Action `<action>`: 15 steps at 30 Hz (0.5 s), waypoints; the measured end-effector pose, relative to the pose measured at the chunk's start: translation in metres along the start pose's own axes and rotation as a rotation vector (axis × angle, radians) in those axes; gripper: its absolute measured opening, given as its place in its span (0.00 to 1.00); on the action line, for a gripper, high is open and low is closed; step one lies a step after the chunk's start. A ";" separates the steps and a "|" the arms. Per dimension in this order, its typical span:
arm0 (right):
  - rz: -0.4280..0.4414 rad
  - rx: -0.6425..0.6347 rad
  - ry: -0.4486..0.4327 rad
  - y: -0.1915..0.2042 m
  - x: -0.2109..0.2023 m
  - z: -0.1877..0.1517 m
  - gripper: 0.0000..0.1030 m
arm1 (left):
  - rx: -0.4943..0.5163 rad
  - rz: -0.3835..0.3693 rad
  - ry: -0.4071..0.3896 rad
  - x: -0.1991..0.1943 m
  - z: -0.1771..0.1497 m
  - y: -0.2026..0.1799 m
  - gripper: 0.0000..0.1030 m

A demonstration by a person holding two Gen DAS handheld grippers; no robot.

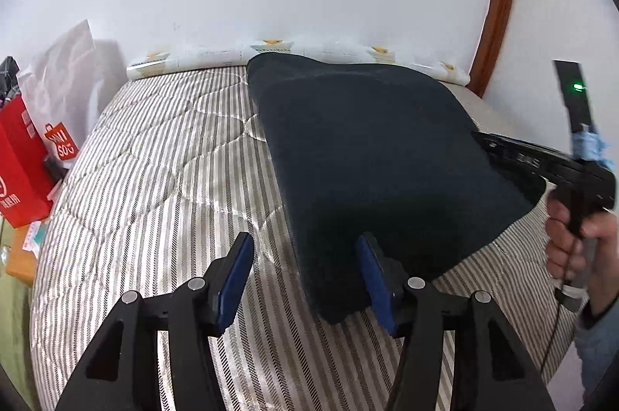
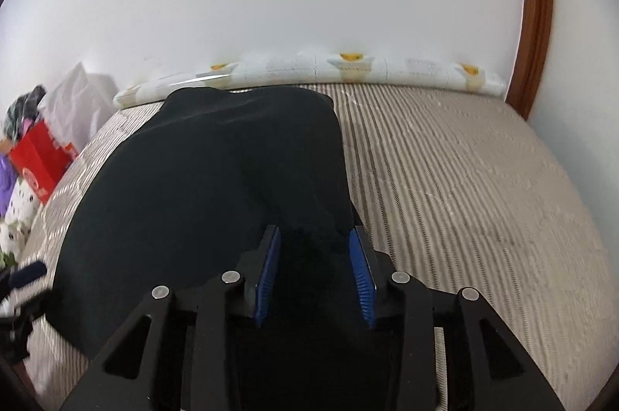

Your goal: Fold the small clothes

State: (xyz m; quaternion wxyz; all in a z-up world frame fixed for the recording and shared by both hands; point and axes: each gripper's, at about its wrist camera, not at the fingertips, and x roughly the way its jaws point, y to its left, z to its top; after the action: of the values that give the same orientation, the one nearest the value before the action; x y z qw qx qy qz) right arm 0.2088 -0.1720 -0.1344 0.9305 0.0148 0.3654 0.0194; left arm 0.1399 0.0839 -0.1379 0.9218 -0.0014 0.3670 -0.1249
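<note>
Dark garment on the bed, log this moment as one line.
dark garment: flat on striped bed | left claw: open at its near edge | right claw: open over it

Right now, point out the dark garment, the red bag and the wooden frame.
Garment (image 1: 367, 148): left wrist view, middle of the cloth.
Red bag (image 1: 23, 163): left wrist view, its front face.
Wooden frame (image 2: 536, 24): right wrist view, mid-length.

Only one thing reads here: at the left edge of the left wrist view, a small orange bag-shaped tag carries white letters, seemingly "UNI SOU", tilted and partly blurred. The red paper bag beside it shows white printed characters low down, too small and cropped to make out.
</note>
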 end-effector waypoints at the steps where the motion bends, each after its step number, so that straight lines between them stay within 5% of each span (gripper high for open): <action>1: 0.004 0.005 0.007 -0.001 0.003 0.001 0.24 | 0.001 -0.006 0.004 0.000 -0.001 0.000 0.54; 3: 0.012 0.002 0.007 -0.002 0.004 0.004 0.03 | 0.003 -0.013 0.004 0.000 -0.002 0.001 0.54; 6: 0.032 0.059 -0.066 -0.016 -0.005 0.004 0.03 | 0.001 -0.029 0.009 -0.002 -0.003 0.002 0.55; 15: 0.004 0.036 -0.069 -0.010 -0.018 -0.004 0.03 | -0.001 -0.047 0.015 -0.004 -0.007 0.004 0.56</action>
State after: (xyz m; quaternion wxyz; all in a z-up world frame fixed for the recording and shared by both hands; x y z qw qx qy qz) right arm 0.1933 -0.1823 -0.1252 0.9421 0.0329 0.3335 0.0143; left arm 0.1339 0.0896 -0.1407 0.9157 -0.0096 0.3740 -0.1465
